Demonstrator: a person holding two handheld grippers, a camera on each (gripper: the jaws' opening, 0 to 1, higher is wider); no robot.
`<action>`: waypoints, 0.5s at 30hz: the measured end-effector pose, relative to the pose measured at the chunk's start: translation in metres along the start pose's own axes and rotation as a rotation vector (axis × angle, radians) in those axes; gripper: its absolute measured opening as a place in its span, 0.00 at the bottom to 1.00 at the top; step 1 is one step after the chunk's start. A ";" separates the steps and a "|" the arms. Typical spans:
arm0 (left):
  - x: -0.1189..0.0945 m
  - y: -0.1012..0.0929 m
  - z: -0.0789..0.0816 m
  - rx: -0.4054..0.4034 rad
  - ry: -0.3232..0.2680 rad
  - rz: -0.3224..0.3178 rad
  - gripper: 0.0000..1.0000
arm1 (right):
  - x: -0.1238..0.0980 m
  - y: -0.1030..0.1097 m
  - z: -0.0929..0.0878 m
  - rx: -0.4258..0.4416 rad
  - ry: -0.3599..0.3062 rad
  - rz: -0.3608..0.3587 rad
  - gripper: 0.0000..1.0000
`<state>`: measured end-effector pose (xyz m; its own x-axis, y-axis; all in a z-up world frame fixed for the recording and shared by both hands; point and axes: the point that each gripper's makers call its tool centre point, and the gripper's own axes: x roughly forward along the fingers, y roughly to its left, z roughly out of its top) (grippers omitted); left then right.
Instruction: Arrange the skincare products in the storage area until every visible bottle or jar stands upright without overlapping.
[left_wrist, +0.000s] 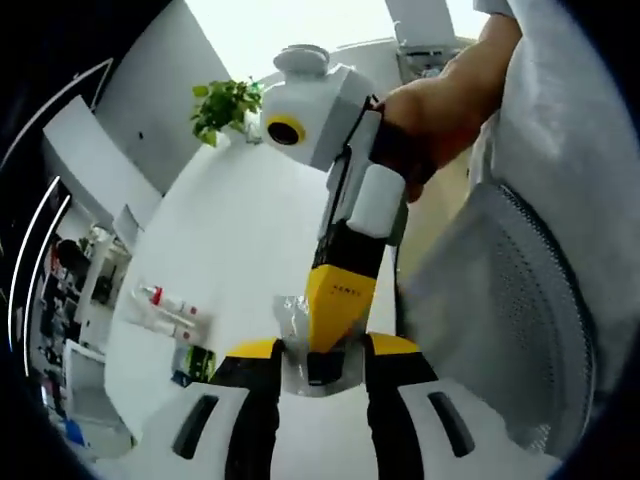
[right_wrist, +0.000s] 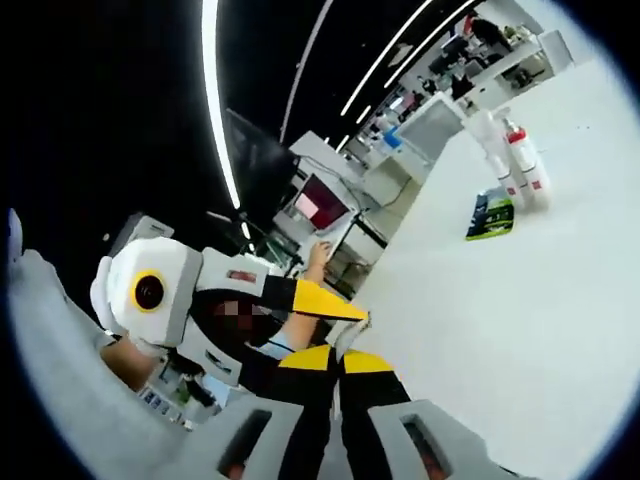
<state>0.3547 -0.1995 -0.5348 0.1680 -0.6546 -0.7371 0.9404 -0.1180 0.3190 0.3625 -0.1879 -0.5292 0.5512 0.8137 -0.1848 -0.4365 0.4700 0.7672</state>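
Observation:
A small clear, crinkled sachet (left_wrist: 292, 318) sits between my left gripper's (left_wrist: 325, 350) spread yellow-and-black jaws, which stand open around it. My right gripper (left_wrist: 318, 368), held by a hand (left_wrist: 440, 110), reaches down from above into that gap, its yellow jaws closed on the sachet. In the right gripper view my right gripper (right_wrist: 340, 366) is shut on the thin sachet edge (right_wrist: 352, 332), and the left gripper (right_wrist: 352, 316) comes in from the left. Two white bottles with red marks (left_wrist: 165, 300) (right_wrist: 515, 160) rest side by side on the white table (left_wrist: 240, 230). I cannot tell whether they stand or lie.
A dark green packet (left_wrist: 195, 362) (right_wrist: 490, 215) lies flat on the table by the bottles. A potted plant (left_wrist: 225, 105) stands at the table's far end. A grey sleeve (left_wrist: 540, 250) fills the right side. Desks and monitors (right_wrist: 320, 205) lie beyond the table edge.

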 end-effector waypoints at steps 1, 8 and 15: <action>-0.001 0.001 0.001 -0.042 -0.027 0.010 0.35 | -0.001 0.000 0.000 0.002 -0.002 -0.001 0.00; -0.015 0.012 -0.013 -0.364 -0.132 0.041 0.32 | -0.012 0.002 0.008 0.028 -0.066 0.016 0.00; -0.030 0.022 0.011 -0.929 -0.483 -0.078 0.26 | -0.021 0.021 0.027 0.077 -0.188 0.129 0.00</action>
<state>0.3675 -0.1909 -0.4987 0.1538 -0.9223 -0.3545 0.8352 0.3130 -0.4521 0.3613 -0.2040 -0.4922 0.6199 0.7841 0.0296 -0.4605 0.3330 0.8228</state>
